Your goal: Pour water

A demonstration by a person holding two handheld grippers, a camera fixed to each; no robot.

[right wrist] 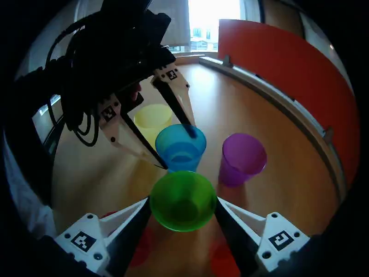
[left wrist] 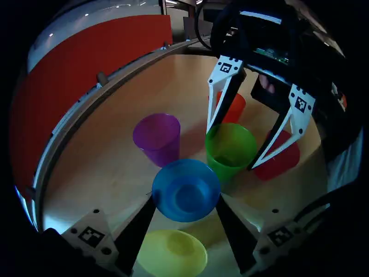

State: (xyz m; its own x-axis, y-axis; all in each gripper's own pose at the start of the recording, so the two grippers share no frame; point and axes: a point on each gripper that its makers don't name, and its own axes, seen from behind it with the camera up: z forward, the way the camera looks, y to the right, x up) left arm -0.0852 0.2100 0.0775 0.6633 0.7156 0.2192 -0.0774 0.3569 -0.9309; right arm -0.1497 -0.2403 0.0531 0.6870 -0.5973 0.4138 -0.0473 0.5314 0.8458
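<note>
While left gripper point(left wrist: 185, 199) clasps blue cup point(left wrist: 186, 190), right gripper point(right wrist: 182, 200) clasps green cup point(right wrist: 183, 203).

Both views are dim and bend strongly toward their edges. In the right gripper view a window point(right wrist: 214, 18) at top centre is blown out white and lays pale glare down the table point(right wrist: 240, 101). In the left gripper view, light passes through the blue cup point(left wrist: 186, 196) and green cup point(left wrist: 230, 147); their shadows are soft, and the lower edge blurs.
</note>
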